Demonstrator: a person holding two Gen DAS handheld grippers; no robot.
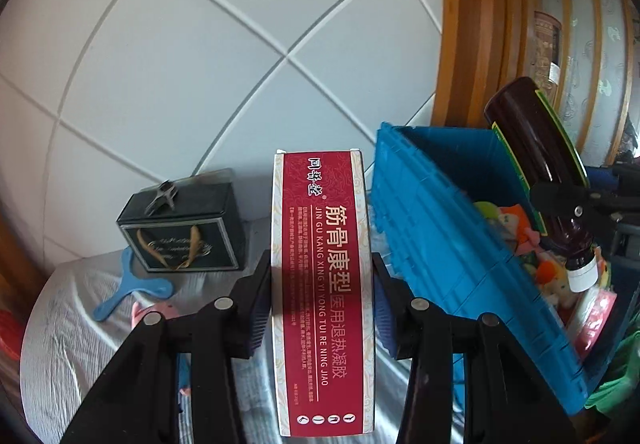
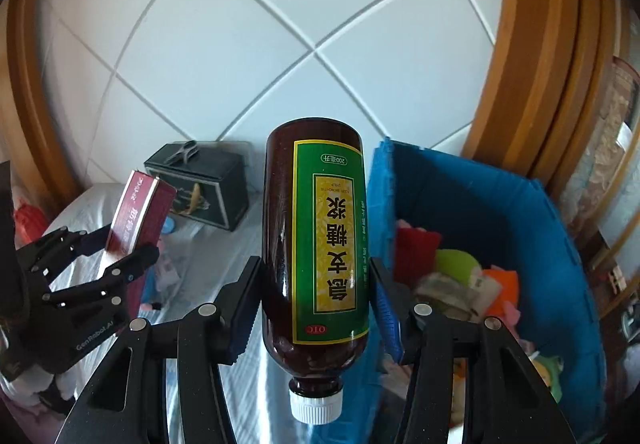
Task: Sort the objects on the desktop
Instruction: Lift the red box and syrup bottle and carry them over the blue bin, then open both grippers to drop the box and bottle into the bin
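My left gripper (image 1: 322, 284) is shut on a long red medicine box (image 1: 322, 276) with white edges, held above the grey cloth. It also shows in the right wrist view (image 2: 138, 212) at the left, in the left gripper (image 2: 108, 248). My right gripper (image 2: 314, 284) is shut on a brown syrup bottle (image 2: 316, 244) with a green and yellow label, its white cap toward the camera. The bottle shows in the left wrist view (image 1: 540, 164) over the blue crate (image 1: 432, 228). The crate (image 2: 500, 196) holds several soft toys.
A dark gift box (image 1: 184, 228) with a clip on top stands at the back left by the white tiled wall. A blue hand mirror (image 1: 132, 292) and a pink item (image 1: 160, 312) lie on the cloth. A wooden frame (image 1: 472, 24) rises behind the crate.
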